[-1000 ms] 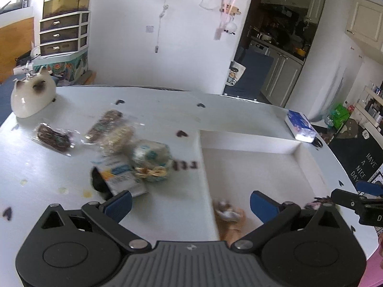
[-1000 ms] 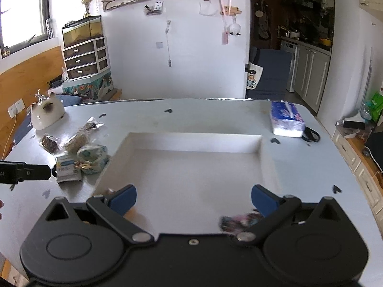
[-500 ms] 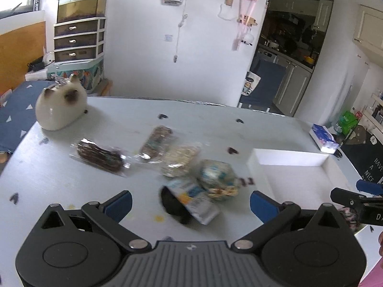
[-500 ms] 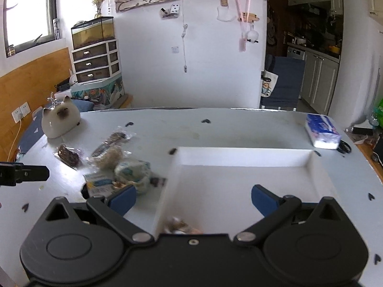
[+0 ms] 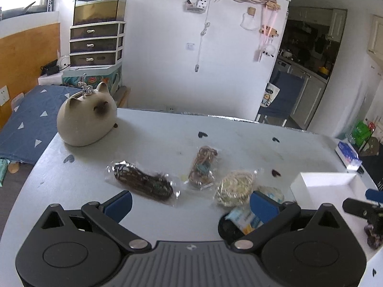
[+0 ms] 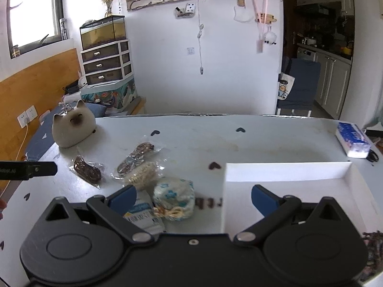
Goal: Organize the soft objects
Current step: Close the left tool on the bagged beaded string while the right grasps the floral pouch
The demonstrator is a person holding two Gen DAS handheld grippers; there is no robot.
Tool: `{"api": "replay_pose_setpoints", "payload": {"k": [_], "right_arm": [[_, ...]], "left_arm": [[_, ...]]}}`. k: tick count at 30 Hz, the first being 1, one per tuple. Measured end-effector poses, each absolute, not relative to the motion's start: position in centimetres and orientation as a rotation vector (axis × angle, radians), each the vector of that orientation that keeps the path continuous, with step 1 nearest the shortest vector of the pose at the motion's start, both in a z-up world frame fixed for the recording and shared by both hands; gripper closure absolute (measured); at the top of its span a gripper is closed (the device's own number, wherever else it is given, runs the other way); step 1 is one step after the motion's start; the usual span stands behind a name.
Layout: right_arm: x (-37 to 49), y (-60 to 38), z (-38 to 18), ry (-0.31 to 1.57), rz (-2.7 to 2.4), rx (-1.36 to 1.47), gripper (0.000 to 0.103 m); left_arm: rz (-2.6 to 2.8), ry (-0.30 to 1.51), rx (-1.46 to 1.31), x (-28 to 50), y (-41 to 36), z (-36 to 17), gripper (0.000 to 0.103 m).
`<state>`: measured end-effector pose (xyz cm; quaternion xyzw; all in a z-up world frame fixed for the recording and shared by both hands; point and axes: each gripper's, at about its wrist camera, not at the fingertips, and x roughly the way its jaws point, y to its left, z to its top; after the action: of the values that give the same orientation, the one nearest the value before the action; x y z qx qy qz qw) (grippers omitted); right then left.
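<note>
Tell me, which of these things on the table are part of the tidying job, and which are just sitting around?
Part of the job:
dark packet
brown packet
pale yarn packet
blue-dotted bundle
printed pouch
white tray

Just lying about:
cat figurine
tissue pack
drawer unit behind the table

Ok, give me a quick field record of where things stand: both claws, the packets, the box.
left claw: open, empty, facing the packets
right claw: open, empty, over the table edge by the box
packets on table: dark brown packet, braided brown packet, pale straw packet, blue-patterned bundle, printed pouch
white box: right of the packets; contents mostly hidden behind the claw
cat figure: far left of table
tissue pack: far right edge
</note>
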<state>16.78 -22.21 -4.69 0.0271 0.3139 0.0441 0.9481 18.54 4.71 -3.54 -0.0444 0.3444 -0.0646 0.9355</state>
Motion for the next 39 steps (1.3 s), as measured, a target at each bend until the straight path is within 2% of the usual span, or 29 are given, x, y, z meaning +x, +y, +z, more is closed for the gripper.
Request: {"api": "replay_pose_setpoints", "payload": {"k": [4,6,10,19,23,32,33,35,39], "right_arm": [[18.9,-21.7,-5.2,0.676,0.09,0.089,0.002],[20.0,-21.5,-5.7,0.693,0.091,0.102,0.008],[22.0,-21.1,-6.8,0.743,0.1,0.127,0.014],[24.5,-20.3,-9.0,0.826,0.115,0.149,0.017],[25.2,-20.1,-9.7,0.844,0.127,0.149,0.019],[26.8,-19.2,-10.8,0.877,0.156,0.151,0.022],[27.0,-19.2,-11.0,0.879,0.159,0.155,0.023],[27.3,-19.0,-11.2,0.885,0.165,0.163,0.024],[28.0,-19.0,-11.9,0.903,0.155,0.17,0.025]], "left_arm": [[-0.168,0.7,-0.122,20.8,5.2,-3.8,0.0],[-0.204,0.71,-0.139,22.2,5.1,-4.2,0.0],[-0.311,0.746,-0.174,24.8,4.3,-5.2,0.001],[-0.561,0.907,-0.25,30.9,2.2,-9.3,0.012],[-0.669,0.99,-0.26,33.8,1.7,-11.3,0.013],[-0.83,1.11,-0.225,38.6,1.0,-15.2,0.012],[-0.841,1.118,-0.222,39.0,0.9,-15.6,0.011],[-0.852,1.125,-0.21,39.6,0.7,-16.1,0.001],[-0.869,1.106,-0.17,40.2,0.4,-16.2,0.001]]}}
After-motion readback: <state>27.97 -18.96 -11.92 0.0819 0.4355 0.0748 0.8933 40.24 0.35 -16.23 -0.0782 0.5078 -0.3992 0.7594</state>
